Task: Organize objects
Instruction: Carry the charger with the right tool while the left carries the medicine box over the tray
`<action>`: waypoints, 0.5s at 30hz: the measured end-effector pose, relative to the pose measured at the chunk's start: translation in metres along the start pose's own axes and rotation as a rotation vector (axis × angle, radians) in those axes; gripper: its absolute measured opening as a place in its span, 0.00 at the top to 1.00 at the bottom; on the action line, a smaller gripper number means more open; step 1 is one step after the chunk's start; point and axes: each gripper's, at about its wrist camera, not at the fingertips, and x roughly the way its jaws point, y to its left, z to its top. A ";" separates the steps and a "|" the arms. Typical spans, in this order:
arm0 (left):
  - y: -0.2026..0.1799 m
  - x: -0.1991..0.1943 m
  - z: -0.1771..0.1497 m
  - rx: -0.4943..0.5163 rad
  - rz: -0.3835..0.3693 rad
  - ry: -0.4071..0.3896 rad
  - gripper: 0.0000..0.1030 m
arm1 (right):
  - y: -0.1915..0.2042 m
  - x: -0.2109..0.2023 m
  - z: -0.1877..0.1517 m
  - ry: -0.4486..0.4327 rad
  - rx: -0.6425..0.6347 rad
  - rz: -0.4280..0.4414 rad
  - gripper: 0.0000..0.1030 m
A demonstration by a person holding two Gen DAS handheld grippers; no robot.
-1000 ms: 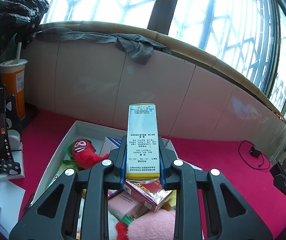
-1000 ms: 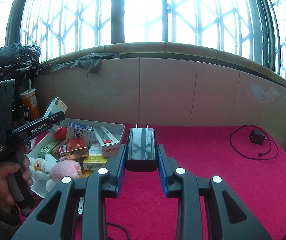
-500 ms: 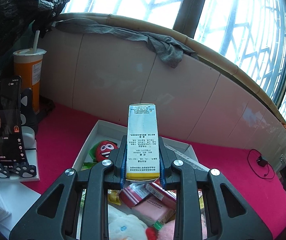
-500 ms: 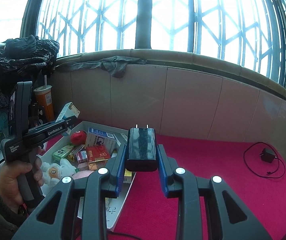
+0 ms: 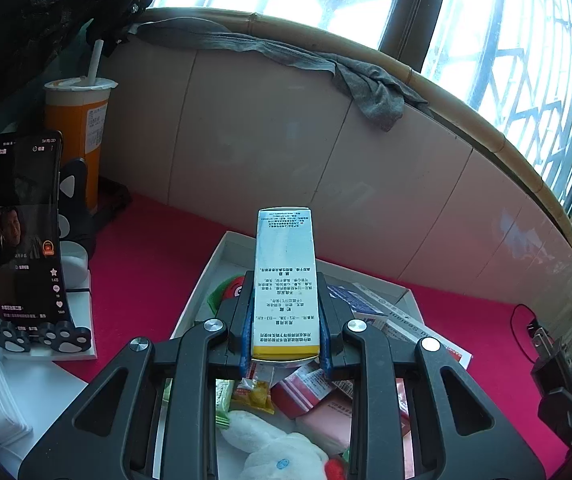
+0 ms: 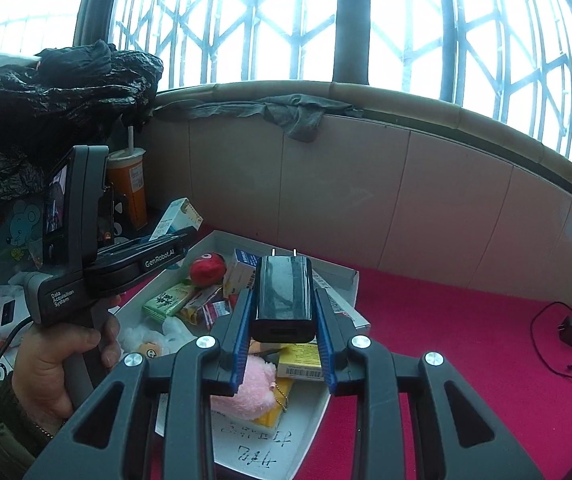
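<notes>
Box [image 5: 286, 280] upright, clamped in left gripper [image 5: 286, 320] jaws above white tray [image 5: 209, 264]. Charger [image 6: 283, 296], prongs up, clamped in right gripper [image 6: 283, 320] jaws over tray's clutter.

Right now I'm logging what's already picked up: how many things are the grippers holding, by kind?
Printed box, held in the left gripper: 1
Black charger plug, held in the right gripper: 1
Total: 2
</notes>
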 end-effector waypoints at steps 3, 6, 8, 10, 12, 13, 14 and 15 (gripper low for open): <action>0.002 0.004 -0.001 0.014 0.019 0.018 0.76 | 0.008 0.009 -0.004 0.025 -0.001 0.026 0.72; 0.002 0.010 -0.001 0.039 0.038 0.043 0.76 | 0.017 0.017 -0.012 0.052 -0.008 0.049 0.72; 0.003 0.012 -0.002 0.044 0.041 0.057 0.76 | 0.022 0.021 -0.018 0.071 -0.011 0.065 0.72; 0.003 0.014 -0.003 0.048 0.042 0.066 0.76 | 0.027 0.024 -0.023 0.087 -0.014 0.080 0.72; 0.003 0.015 -0.003 0.053 0.048 0.069 0.76 | 0.030 0.025 -0.027 0.098 -0.017 0.091 0.72; 0.003 0.015 -0.002 0.056 0.052 0.068 0.76 | 0.031 0.025 -0.029 0.103 -0.018 0.096 0.72; 0.003 0.014 -0.002 0.058 0.054 0.066 0.76 | 0.032 0.026 -0.030 0.107 -0.019 0.100 0.72; 0.003 0.014 -0.002 0.062 0.055 0.065 0.76 | 0.033 0.026 -0.031 0.110 -0.021 0.105 0.72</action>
